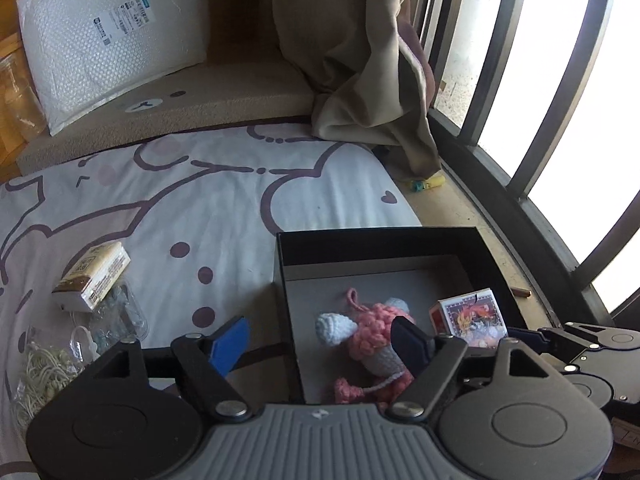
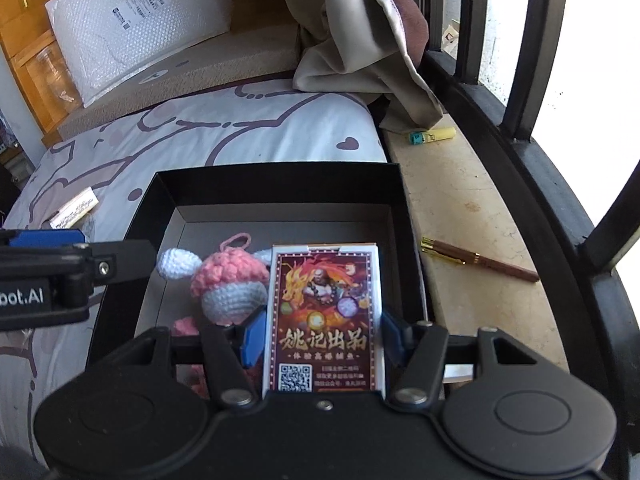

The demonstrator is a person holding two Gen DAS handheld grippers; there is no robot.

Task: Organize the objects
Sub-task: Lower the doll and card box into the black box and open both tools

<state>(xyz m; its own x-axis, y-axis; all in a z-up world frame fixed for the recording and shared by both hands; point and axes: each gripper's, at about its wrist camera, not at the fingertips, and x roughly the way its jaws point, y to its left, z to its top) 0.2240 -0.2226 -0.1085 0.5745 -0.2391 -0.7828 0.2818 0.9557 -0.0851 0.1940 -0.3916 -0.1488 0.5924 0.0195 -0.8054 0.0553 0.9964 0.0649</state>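
A black open box [image 1: 360, 246] [image 2: 276, 184] sits on the bedsheet by the window ledge. Inside it lies a pink and white crochet toy [image 1: 368, 332] [image 2: 228, 280]. My right gripper [image 2: 320, 338] is shut on a red playing-card box [image 2: 326, 312] and holds it over the black box; the card box also shows in the left wrist view [image 1: 468, 314]. My left gripper [image 1: 320, 338] is open and empty, straddling the black box's left wall, one finger over the toy. The left gripper shows in the right wrist view [image 2: 44, 276].
On the sheet to the left lie a beige packet [image 1: 92, 276], a clear bag [image 1: 120, 316] and a bag of white cords [image 1: 40, 368]. A brown pen [image 2: 478, 260] and a yellow lighter [image 2: 434, 135] lie on the ledge. A curtain [image 1: 360, 60] and padded envelope [image 1: 104, 36] stand behind.
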